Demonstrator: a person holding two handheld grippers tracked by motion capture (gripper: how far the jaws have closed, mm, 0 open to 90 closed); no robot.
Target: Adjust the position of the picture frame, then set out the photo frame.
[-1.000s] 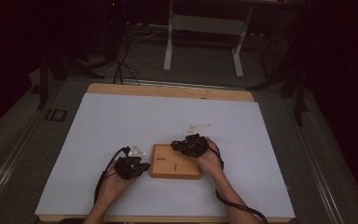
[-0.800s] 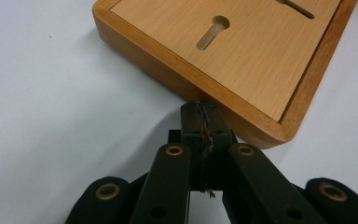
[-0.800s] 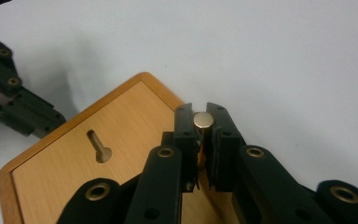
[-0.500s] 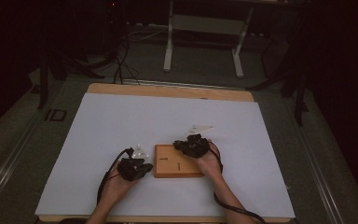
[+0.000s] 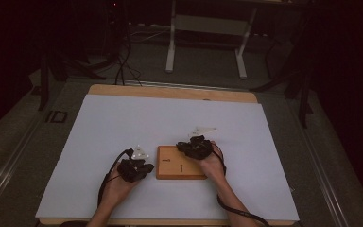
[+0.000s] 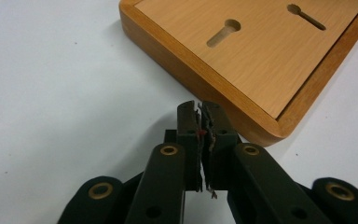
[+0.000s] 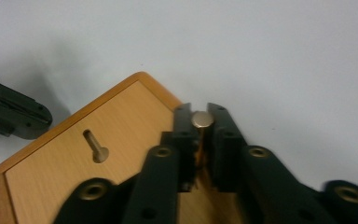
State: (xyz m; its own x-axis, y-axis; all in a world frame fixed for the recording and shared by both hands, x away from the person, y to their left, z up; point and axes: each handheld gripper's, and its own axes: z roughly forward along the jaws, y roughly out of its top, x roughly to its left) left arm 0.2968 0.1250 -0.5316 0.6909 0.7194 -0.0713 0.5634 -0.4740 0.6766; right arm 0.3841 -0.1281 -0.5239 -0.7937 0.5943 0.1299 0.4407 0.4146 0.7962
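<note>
Your right gripper (image 7: 203,116) clamps a round-headed peg (image 7: 202,119), jaws just easing; left gripper (image 6: 204,116) nearly together, empty. Steer peg to board's (image 7: 121,135) keyhole slot (image 7: 96,146) at 9 o'clock.

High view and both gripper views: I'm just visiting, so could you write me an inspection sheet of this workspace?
Surface: white sheet on a wooden table, bare.
Job's things: wooden board with two keyhole slots; metal-headed pin.
Clutter: nothing seen.
Grippers: left gripper beside the board's corner, jaws just opening, nothing between; right gripper over the board, jaws just opening, pin between them.
Cables: one trailing from each gripper.
Surroundings: dark room, white stand, floor cables.
</note>
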